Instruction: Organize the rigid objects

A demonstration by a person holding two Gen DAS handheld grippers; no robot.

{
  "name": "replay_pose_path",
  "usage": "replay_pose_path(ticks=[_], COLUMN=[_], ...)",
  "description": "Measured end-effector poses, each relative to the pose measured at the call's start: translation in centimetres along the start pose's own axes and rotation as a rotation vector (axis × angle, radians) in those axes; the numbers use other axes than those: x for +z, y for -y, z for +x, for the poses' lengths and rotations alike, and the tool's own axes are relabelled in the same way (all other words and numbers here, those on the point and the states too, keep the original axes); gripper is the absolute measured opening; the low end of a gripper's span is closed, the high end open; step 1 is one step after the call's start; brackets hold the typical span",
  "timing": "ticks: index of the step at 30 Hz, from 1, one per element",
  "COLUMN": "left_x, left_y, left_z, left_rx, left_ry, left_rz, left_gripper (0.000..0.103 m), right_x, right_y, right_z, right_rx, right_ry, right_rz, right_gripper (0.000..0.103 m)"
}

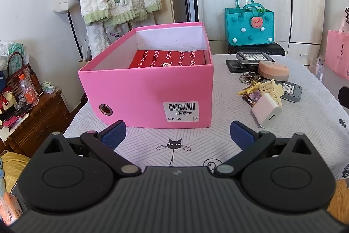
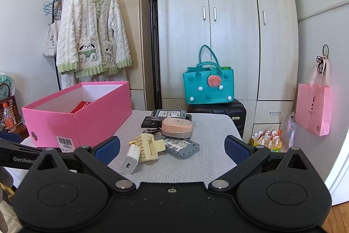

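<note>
A pink open box (image 1: 152, 88) stands on the table with a red box (image 1: 168, 59) inside; it shows at the left in the right wrist view (image 2: 76, 115). To its right lies a pile: a white charger (image 1: 266, 111) (image 2: 130, 159), a cream hair claw (image 1: 271, 90) (image 2: 149, 143), a peach oval case (image 1: 273, 71) (image 2: 177, 127), grey devices (image 1: 291, 91) (image 2: 182, 146), keys (image 1: 248, 78). My left gripper (image 1: 177, 134) is open and empty in front of the box. My right gripper (image 2: 172, 149) is open and empty, just short of the pile.
The table has a patterned white cloth (image 1: 174, 145). A teal bag (image 2: 209, 85) sits on a black suitcase (image 2: 218, 111) behind the table. A wardrobe (image 2: 229, 25), a clothes rack with a robe (image 2: 91, 32) and a pink bag (image 2: 313, 108) stand around.
</note>
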State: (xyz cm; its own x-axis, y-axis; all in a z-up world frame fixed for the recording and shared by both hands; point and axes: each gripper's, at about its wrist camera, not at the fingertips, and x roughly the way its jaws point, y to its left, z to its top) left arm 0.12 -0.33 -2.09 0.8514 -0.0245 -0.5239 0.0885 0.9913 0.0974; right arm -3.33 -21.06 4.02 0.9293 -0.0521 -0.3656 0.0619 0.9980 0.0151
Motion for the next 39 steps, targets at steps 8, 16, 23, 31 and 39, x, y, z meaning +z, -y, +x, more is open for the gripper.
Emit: replay_pose_path(ticks=[8,16,23,31,39], left_x=[0.0,-0.2,0.0,3.6,8.6], left_y=[0.0,-0.5,-1.2,-3.9,-6.9], left_z=[0.0,0.2,0.4,-0.2,1.1], left_rx=[0.0,0.003,-0.037,-0.168,-0.127], left_ry=[-0.001,-0.004,-0.018,0.008,-0.01], left_rz=[0.0,-0.005,0.003,0.031,0.222], left_gripper=[0.103,0.103,0.103,0.103,0.103], right_x=[0.0,-0.1,-1.0,0.2,-0.8], right_y=[-0.1,-0.2,-0.4,-1.6,-4.0], right_z=[0.1,0.3,0.7,5.2,8.2], right_rx=[-0.002,-0.003,0.024,0.2,0.283], right_ry=[-0.002,-0.006,0.155,-0.034,-0.158], right_rz=[-0.003,-0.011,-0.084,-0.214,-0.3], right_gripper=[0.103,0.103,0.103,0.101,0.073])
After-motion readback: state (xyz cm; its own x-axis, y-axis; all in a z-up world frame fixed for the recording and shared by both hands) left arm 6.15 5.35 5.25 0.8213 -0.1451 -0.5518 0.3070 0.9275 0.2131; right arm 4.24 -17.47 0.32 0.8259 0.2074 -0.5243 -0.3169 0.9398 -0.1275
